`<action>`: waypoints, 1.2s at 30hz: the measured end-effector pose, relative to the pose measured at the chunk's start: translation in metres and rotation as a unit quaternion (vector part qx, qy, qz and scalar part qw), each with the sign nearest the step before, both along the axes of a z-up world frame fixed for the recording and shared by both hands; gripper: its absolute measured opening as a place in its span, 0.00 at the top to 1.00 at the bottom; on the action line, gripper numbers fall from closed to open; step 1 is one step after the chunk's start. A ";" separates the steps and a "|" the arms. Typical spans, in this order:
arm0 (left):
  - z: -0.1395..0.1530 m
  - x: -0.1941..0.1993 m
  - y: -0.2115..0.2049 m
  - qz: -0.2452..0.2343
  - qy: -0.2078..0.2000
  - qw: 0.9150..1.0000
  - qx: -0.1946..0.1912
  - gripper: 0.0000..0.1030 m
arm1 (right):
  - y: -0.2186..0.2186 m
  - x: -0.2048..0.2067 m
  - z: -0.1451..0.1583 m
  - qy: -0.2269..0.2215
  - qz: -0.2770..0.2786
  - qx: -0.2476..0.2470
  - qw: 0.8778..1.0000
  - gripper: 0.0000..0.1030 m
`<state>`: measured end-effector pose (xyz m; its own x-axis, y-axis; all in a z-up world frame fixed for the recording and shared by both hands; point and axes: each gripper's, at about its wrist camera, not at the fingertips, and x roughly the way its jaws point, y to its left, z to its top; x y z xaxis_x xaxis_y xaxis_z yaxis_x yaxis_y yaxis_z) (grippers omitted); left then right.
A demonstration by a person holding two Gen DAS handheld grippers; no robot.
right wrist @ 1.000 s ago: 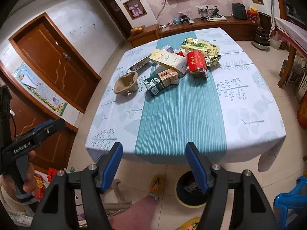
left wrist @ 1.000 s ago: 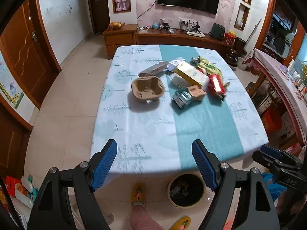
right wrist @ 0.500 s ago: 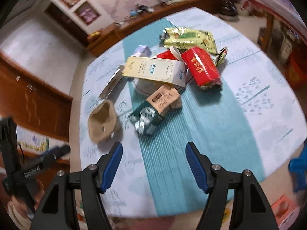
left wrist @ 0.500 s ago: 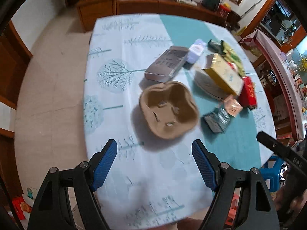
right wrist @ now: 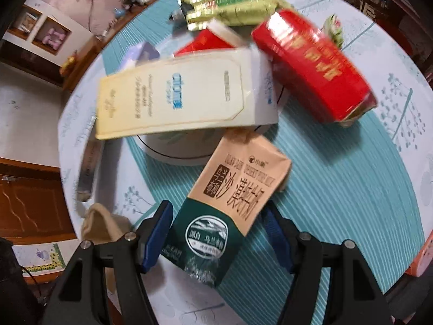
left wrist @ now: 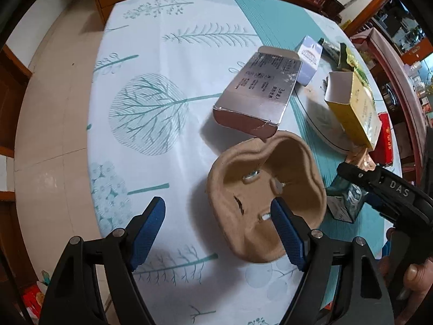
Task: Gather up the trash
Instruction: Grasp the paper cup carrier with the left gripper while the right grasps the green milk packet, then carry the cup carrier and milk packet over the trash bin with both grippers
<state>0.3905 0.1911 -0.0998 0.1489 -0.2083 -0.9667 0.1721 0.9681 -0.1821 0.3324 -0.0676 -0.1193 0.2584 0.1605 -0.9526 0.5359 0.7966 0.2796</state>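
Note:
A brown pulp cup tray (left wrist: 259, 189) lies open side up on the tablecloth (left wrist: 151, 162). My left gripper (left wrist: 216, 230) hangs open just over it, one finger over the tray's hollow and the other over bare cloth to its left. In the right wrist view a tan and green carton (right wrist: 230, 205) lies on the teal stripe. My right gripper (right wrist: 216, 238) stands open astride its green end, and no firm pinch shows in the blurred frame. The right gripper's black body (left wrist: 392, 197) shows in the left view, held by a hand (left wrist: 414, 276).
Other litter lies behind: a silver box (left wrist: 259, 94), a small lavender box (left wrist: 310, 59), a cream and yellow box (right wrist: 173, 100), a red box (right wrist: 311, 73) and a green-gold foil packet (right wrist: 232, 5). A white dish (right wrist: 176, 149) sits under the boxes. A tiled floor surrounds the table.
Both grippers came forward from the table's near edge and sank toward the litter. The left now hangs over the pulp tray, and the right has rolled and straddles the carton.

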 end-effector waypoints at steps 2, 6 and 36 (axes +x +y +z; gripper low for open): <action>-0.006 0.003 -0.006 -0.007 0.003 1.000 0.003 0.33 | 0.005 0.002 0.001 0.005 0.010 -0.021 1.000 0.34; -0.026 0.007 -0.015 -0.019 0.039 0.999 0.005 0.68 | 0.011 -0.005 0.003 0.005 0.032 -0.030 0.999 0.52; 0.073 -0.162 -0.111 -0.146 -0.081 0.986 0.028 0.88 | -0.042 -0.188 0.091 -0.130 0.135 -0.021 0.982 0.57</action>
<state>0.2284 0.0797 -0.0273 0.2434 -0.2127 -0.9463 0.4680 0.8803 -0.0775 0.1443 -0.1097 -0.0280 0.4474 0.2190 -0.8671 0.2180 0.9136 0.3433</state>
